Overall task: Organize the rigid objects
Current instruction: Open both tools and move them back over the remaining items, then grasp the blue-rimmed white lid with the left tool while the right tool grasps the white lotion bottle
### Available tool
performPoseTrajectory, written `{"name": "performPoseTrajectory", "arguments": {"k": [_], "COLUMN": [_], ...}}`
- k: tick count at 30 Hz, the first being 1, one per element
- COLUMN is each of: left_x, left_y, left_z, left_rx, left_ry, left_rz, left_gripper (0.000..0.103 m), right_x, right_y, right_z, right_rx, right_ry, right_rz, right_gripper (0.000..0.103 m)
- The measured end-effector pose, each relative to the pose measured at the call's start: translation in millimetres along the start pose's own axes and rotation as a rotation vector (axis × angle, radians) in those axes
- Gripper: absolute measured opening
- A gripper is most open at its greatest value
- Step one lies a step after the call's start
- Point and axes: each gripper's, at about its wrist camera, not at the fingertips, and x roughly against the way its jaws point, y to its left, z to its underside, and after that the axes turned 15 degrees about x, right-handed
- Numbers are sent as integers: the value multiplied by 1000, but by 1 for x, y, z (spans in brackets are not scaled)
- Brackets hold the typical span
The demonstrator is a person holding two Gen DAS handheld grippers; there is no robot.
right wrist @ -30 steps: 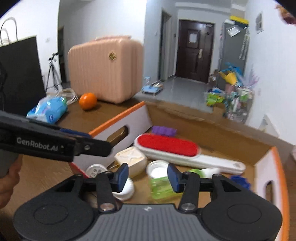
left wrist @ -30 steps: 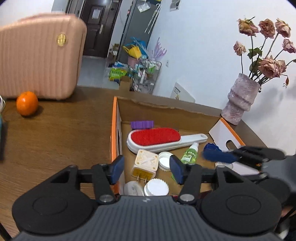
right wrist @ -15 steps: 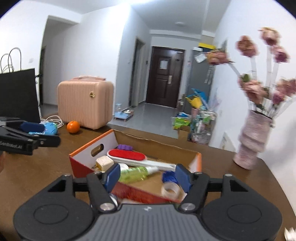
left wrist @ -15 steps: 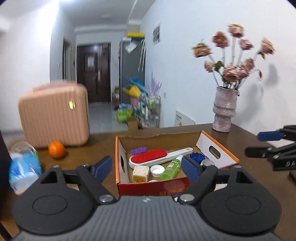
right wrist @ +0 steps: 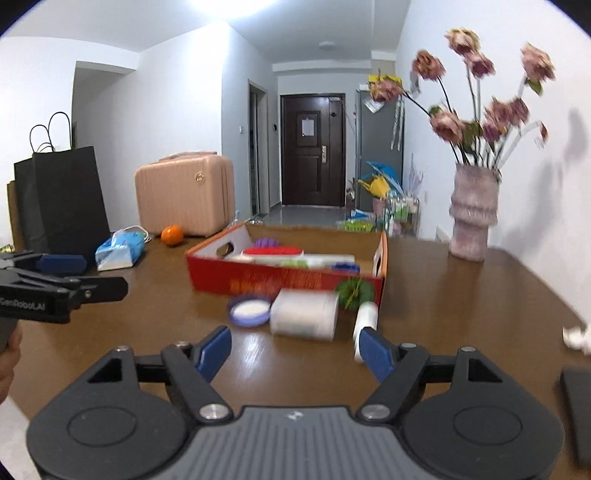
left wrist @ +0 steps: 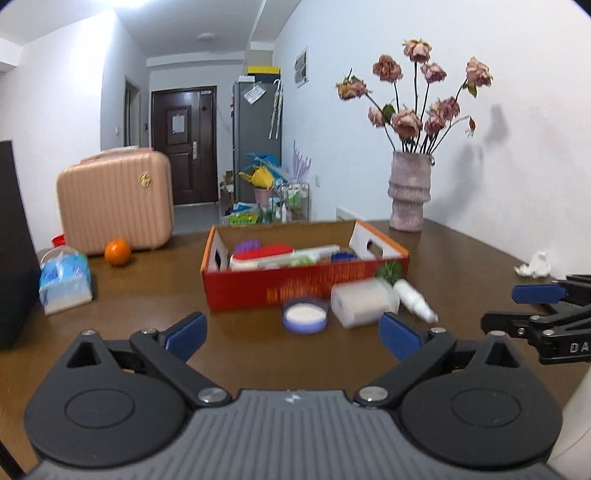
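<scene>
Both grippers pulled back from over the box (left wrist: 295, 291); left gripper (left wrist: 291, 334) and right gripper (right wrist: 293, 349) have just been opening, jaws empty. Jar (right wrist: 303, 314), lid (right wrist: 249, 309), spray bottle (right wrist: 365, 317) ahead, unboxed.

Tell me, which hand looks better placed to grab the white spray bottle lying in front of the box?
Probably the right gripper: its open jaws sit just short of the white spray bottle. From the left gripper, the bottle lies off to the right.

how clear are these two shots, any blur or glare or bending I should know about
Left wrist view: the red box and round lidded jar are smeared by motion blur; walls bow from fisheye.
Right wrist view: the dried flowers and white tub are blurred; the ceiling light blows out at the top edge.
</scene>
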Motion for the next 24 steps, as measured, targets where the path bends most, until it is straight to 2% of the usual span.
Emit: {"name": "performPoseTrajectory", "arguments": {"k": [5, 8, 12, 19, 24], "left_x": [16, 24, 26, -11, -59], "left_y": [0, 0, 2, 3, 0], "left_z": [28, 34, 36, 34, 26], "left_rx": [-38, -32, -29, -12, -27], "left_ry": [42, 33, 38, 84, 123], "left_rz": [-5, 0, 18, 10, 15], "left_gripper": [101, 102, 103, 103, 102], "right_x": [19, 30, 43, 27, -2], "right_y": [13, 14, 16, 5, -8], "right_z": [28, 33, 34, 36, 33], "right_rx": [-30, -38, -27, -62, -83], "right_ry": [34, 34, 11, 18, 41], "right_rz": [-3, 39, 52, 71, 72], "right_gripper": [76, 75, 77, 77, 74]}}
